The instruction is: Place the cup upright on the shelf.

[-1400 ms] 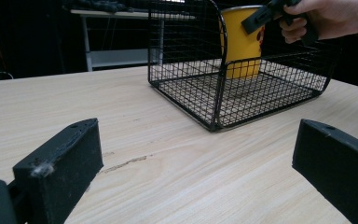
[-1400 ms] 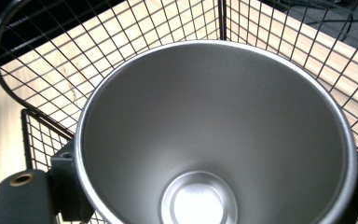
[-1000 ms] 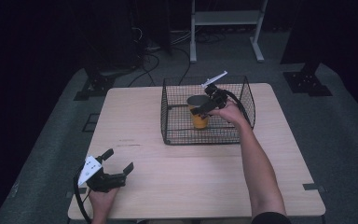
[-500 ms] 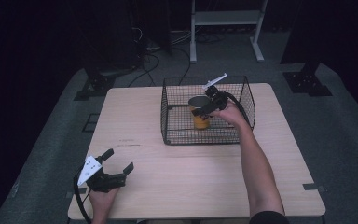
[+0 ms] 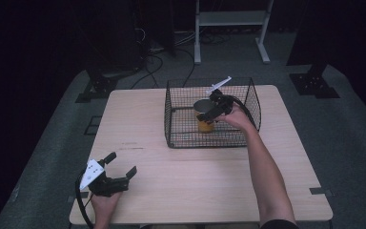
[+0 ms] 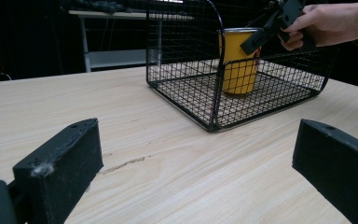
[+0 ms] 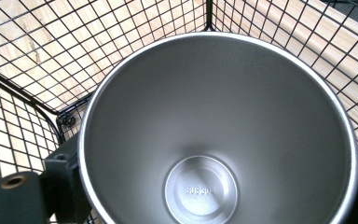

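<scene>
High view: pale wooden table (image 5: 171, 186), dark room.

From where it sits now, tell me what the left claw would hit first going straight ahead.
Probably the wire basket: the left claw, open and resting low, points across bare table at its near corner. The yellow cup stands behind the mesh.

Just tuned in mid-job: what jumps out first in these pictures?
A yellow cup with a steel inside stands upright in the black wire basket at the table's far side. The right tool sits at its rim, jaws just opening. The left tool rests open near the front left corner.
</scene>
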{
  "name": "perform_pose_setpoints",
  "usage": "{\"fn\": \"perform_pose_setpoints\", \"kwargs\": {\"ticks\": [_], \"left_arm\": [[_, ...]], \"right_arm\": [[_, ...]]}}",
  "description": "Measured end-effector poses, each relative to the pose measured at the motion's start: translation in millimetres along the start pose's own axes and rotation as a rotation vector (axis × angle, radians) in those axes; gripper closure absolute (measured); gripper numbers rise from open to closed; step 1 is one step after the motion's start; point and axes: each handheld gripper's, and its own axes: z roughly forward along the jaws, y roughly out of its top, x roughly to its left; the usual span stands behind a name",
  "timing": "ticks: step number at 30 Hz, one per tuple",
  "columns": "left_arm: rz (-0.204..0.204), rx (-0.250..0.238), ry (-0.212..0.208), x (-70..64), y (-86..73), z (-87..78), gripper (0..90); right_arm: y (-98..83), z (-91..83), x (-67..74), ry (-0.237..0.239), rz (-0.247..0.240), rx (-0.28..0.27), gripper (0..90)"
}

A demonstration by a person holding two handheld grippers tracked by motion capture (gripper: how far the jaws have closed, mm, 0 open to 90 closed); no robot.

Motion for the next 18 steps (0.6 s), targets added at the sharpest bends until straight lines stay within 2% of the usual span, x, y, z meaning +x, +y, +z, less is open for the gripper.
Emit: {"fn": "perform_pose_setpoints", "kwargs": {"ticks": [8, 11, 18], "left_arm": [[0.002, 0.003, 0.0, -0.4, 0.0, 0.3, 0.8], [0.003, 0.003, 0.001, -0.4, 0.0, 0.3, 0.8], [0.007, 0.006, 0.002, -0.9, 0.1, 0.4, 0.8]], "right_arm": [[-1.9, -0.7, 3.1, 0.004, -0.008, 0.01, 6.5], [-0.4, -3.0, 4.2, -0.005, -0.008, -0.007, 2.4], [1.2, -9.5, 6.7, -0.013, -0.004, -0.031, 1.3]]}}
